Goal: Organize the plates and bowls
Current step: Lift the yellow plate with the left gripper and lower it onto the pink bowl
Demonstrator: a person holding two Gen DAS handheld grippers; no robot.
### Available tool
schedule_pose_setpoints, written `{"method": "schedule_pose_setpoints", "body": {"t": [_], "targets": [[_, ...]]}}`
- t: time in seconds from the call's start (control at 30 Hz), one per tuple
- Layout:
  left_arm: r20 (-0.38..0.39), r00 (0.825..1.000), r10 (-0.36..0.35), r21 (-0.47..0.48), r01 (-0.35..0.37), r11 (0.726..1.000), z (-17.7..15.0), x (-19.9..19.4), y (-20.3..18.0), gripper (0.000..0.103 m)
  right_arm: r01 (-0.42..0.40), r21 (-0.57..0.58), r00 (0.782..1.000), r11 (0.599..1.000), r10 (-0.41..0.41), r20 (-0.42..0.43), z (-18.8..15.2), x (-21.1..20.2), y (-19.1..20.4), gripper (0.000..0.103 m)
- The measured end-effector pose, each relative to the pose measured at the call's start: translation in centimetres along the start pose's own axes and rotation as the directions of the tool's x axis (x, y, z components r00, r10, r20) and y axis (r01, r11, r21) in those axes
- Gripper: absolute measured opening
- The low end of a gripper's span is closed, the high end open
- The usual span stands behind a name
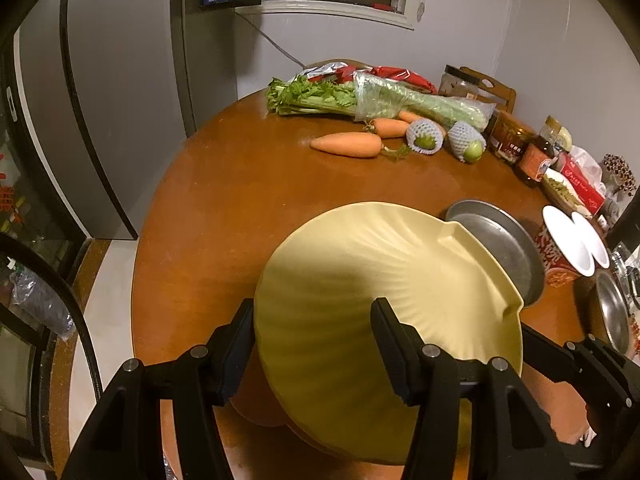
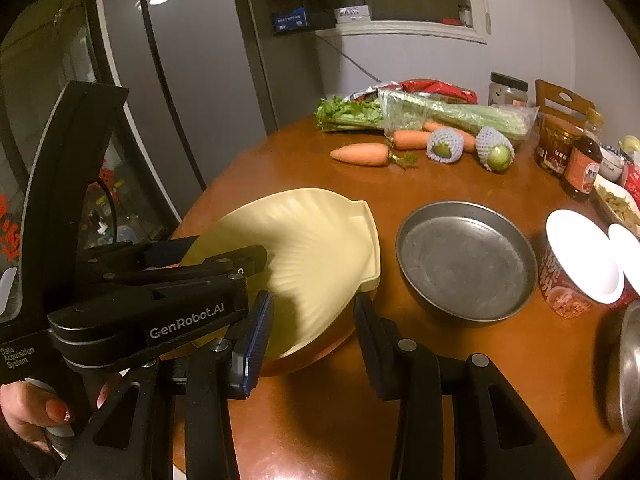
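A cream shell-shaped plate point(image 1: 360, 304) is held tilted above the brown table point(image 1: 224, 208). My left gripper point(image 1: 312, 344) is shut on its near rim, one finger under it and one on top. In the right wrist view the plate point(image 2: 320, 248) hangs left of centre with the left gripper point(image 2: 224, 264) clamped on it. My right gripper point(image 2: 312, 332) is open, its fingers straddling the plate's near edge without gripping. A round grey metal pan point(image 2: 466, 258) sits on the table right of the plate; it also shows in the left wrist view point(image 1: 500, 248).
Celery point(image 2: 420, 114), carrots point(image 2: 360, 154), netted green fruits point(image 2: 444, 146), jars and bottles point(image 2: 582, 168) line the table's far side. A red instant-noodle cup point(image 2: 576, 268) stands right of the pan. A second metal dish point(image 2: 628, 364) sits at the right edge. A fridge point(image 2: 180, 80) stands left.
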State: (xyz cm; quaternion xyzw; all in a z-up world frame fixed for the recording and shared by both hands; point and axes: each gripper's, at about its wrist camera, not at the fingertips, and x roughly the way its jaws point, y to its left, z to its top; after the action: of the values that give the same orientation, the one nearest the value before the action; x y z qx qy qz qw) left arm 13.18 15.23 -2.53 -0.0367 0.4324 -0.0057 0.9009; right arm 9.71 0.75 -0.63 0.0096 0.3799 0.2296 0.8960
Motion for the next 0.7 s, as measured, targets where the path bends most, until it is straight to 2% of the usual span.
{"method": "schedule_pose_setpoints", "body": {"t": [0.37,0.57,0.7], "targets": [[0.005,0.999,0.038,0.011,-0.038,0.999,-0.2,1.2,-0.1,0.057,0.033,0.009,0.999,0.999,-0.033,0.0,-0.7,1.2,0.1,0.043],[0.004,0.999,0.036,0.002,-0.036,0.999,-0.2,1.5,0.3,0.057,0.042,0.013,0.999,0.999,-0.041,-0.005,-1.0,1.6,0.1,0.043],[0.013,0.999,0.04,-0.012,-0.04,0.999,-0.3,1.1,0.9,0.057,0.021,-0.008,1.0,1.0,-0.021,-0.007,-1.1,1.4,0.5,0.044]]}}
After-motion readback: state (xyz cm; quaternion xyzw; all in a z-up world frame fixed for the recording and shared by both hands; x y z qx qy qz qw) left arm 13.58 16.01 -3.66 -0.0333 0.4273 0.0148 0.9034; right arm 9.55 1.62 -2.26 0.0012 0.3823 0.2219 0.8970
